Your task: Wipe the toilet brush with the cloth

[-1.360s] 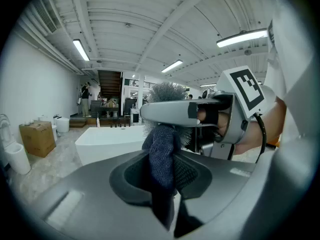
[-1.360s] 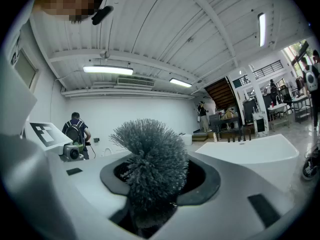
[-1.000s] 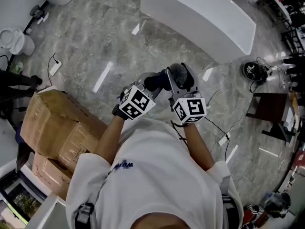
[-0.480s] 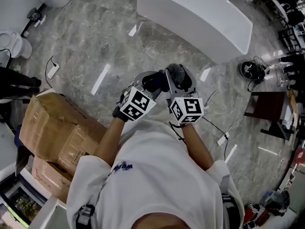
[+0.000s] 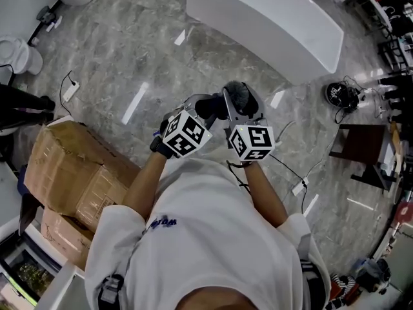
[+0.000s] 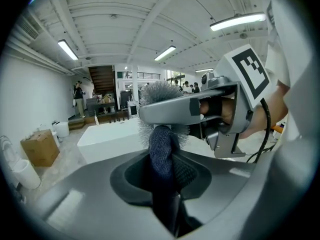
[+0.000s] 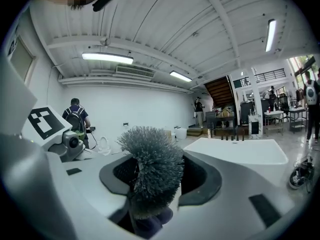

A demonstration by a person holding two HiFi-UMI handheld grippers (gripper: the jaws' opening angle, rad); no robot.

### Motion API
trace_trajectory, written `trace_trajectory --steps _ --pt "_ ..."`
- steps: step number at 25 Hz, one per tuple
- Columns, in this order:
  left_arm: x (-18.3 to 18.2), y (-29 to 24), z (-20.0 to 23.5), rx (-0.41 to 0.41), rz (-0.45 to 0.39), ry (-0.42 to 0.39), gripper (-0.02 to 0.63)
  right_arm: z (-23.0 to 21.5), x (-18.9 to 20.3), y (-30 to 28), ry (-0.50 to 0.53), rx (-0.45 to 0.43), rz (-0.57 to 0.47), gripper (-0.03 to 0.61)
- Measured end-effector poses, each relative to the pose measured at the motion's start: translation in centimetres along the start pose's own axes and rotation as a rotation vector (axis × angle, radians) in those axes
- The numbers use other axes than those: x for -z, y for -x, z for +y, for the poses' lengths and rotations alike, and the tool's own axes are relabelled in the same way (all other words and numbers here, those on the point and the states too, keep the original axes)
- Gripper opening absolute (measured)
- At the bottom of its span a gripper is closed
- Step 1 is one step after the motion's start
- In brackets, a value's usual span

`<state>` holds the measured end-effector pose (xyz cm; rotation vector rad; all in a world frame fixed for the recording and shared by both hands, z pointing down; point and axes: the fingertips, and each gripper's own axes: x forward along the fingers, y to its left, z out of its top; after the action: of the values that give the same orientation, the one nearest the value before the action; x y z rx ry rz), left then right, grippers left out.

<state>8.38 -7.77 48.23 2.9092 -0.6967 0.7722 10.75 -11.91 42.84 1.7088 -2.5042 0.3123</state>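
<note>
My right gripper (image 5: 235,105) is shut on the toilet brush, whose grey bristle head (image 7: 150,171) sticks up between its jaws; the same bristles (image 5: 239,95) show in the head view. My left gripper (image 5: 205,113) is shut on a dark blue cloth (image 6: 162,156). The cloth (image 5: 210,107) is pressed against the underside of the brush bristles (image 6: 160,94), just below the right gripper's jaw. Both grippers are held close together in front of the person's chest, above the floor. The brush handle is hidden.
A long white counter (image 5: 264,21) stands ahead on the marble floor. Cardboard boxes (image 5: 71,173) sit at the left. A white toilet (image 5: 16,57) is at the far left, a dark stool (image 5: 368,154) and cables at the right.
Both grippers have drifted slightly up and the left one has turned a little; the cloth stays against the bristles.
</note>
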Motion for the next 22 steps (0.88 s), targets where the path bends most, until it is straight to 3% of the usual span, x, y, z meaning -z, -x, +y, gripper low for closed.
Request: trace_trajectory --steps 5,9,22 --pt "0.3 -0.7 0.3 0.041 0.034 -0.055 0.067 -0.7 0.6 -0.4 -0.021 0.010 0.007 0.218" --pt "-0.2 -0.5 1.1 0.024 0.032 -0.101 0.067 -0.8 0.0 -0.8 -0.032 0.010 -0.008 0.216" --pt "-0.4 -0.7 0.7 0.048 0.018 -0.076 0.069 -1.5 -0.1 -0.6 -0.028 0.011 0.008 0.216"
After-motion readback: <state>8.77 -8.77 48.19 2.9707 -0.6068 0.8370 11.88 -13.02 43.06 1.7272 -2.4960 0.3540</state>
